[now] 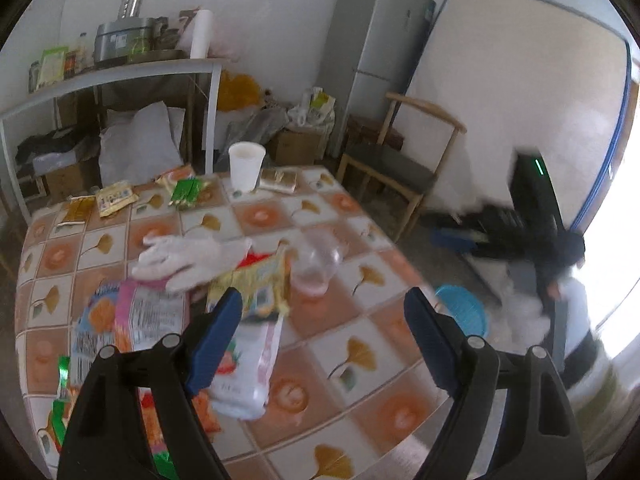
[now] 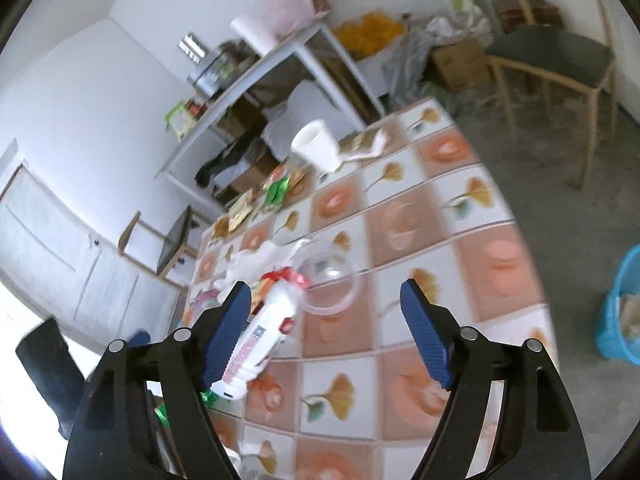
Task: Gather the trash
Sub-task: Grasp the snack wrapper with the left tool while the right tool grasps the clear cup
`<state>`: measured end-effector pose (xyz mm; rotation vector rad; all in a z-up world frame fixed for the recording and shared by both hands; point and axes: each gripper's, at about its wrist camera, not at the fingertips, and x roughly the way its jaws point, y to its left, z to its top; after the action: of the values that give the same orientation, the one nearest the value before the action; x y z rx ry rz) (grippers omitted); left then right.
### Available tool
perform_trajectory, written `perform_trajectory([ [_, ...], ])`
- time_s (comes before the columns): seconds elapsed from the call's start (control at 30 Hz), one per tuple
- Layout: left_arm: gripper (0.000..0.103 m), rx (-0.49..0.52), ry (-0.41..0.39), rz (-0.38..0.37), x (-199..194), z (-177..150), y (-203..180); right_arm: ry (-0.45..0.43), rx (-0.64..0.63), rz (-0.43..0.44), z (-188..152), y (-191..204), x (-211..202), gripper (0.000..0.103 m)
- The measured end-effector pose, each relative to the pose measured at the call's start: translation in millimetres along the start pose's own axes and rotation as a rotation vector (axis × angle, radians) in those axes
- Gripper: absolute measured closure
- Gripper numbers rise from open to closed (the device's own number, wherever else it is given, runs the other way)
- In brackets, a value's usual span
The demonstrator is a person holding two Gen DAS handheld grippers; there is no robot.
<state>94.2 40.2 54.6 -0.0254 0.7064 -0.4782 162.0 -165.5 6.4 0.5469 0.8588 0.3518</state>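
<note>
Trash lies on the tiled table (image 1: 360, 364): a white glove (image 1: 188, 256), a yellow wrapper (image 1: 256, 284), a clear plastic cup (image 1: 318, 266) on its side, pink and white snack bags (image 1: 248, 364), and small packets (image 1: 116, 198) at the far edge beside a white paper cup (image 1: 247, 166). My left gripper (image 1: 326, 340) is open above the table, just short of the wrappers. My right gripper (image 2: 326, 332) is open over the table (image 2: 420, 216), near the clear cup (image 2: 332, 284) and a white bag (image 2: 260, 340). The blue bin (image 1: 464, 312) stands on the floor right of the table.
The blue bin also shows at the right edge of the right wrist view (image 2: 624, 308). A wooden chair (image 1: 400, 164), a grey fridge (image 1: 372, 52) and a white shelf (image 1: 120, 76) with clutter stand beyond the table. Boxes and bags lie on the floor.
</note>
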Motion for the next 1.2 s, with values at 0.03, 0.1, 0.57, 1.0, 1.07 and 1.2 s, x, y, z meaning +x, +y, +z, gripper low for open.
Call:
perform_trajectory([
  [0.03,0.022,0.024,0.001,0.019,3.3,-6.0,-4.2,0.008,-0.008,-0.005,-0.2,5.1,7.0,0.030],
  [0.1,0.022,0.094,0.003,0.093,16.1,-16.4,-16.7,0.021,-0.030,-0.009,0.8,14.2,23.8,0.029],
  [0.57,0.037,0.426,0.007,0.557,103.4,-34.6,-41.9,0.115,-0.093,-0.061,7.1,24.7,109.0,0.026],
  [1.0,0.075,0.319,0.076,0.548,123.8,-21.6,-10.8,0.160,-0.101,-0.062,3.9,23.4,134.5,0.026],
  [1.07,0.080,0.306,0.075,0.545,123.1,-21.1,-7.3,0.161,-0.098,-0.063,3.8,23.0,136.4,0.029],
  [1.2,0.089,0.283,0.063,0.538,118.7,-22.0,-6.7,0.159,-0.086,-0.072,3.9,20.9,137.1,0.037],
])
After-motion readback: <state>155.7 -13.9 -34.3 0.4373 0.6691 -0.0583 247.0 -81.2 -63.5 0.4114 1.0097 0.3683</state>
